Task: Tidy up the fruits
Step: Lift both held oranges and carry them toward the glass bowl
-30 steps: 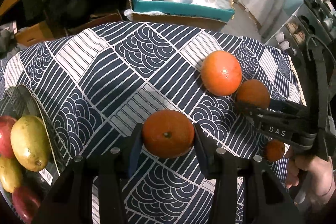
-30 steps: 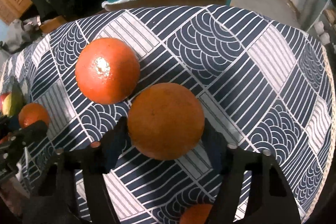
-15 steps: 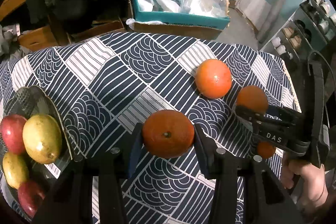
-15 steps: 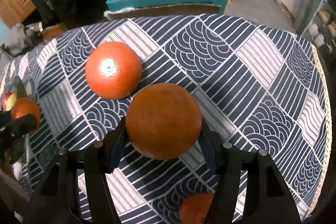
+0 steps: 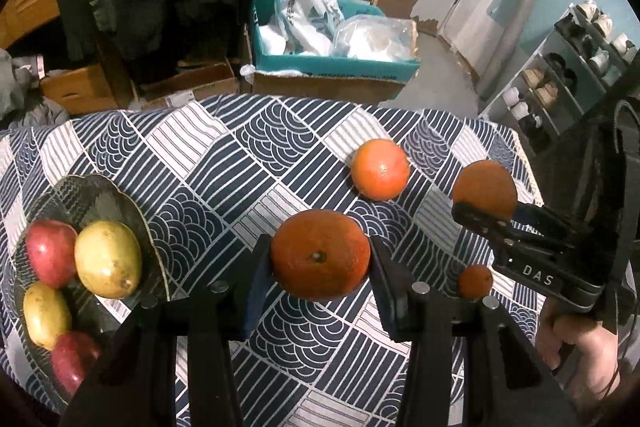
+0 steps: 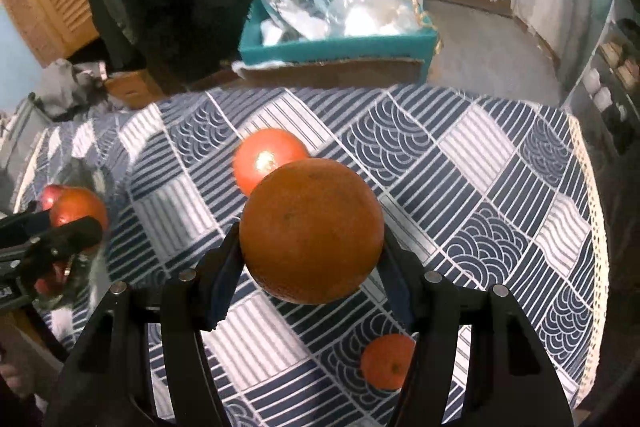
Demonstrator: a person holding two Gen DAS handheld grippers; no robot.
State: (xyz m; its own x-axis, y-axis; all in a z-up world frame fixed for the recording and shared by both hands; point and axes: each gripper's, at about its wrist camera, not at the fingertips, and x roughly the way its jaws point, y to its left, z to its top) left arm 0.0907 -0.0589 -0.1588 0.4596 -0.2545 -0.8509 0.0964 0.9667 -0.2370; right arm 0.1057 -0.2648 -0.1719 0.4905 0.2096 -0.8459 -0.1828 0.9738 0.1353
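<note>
Both tongs risen off bench since earlier frame; left tongs (image 5: 320,259) clamp orange (image 5: 320,254); right tongs (image 6: 312,259) clamp larger orange (image 6: 311,230); fruit firm, round, roll-prone; grip widest middle.

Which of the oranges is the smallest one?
The little orange lying on the tablecloth near the right gripper. The other three are clearly bigger, and two of those are held in grippers.
</note>
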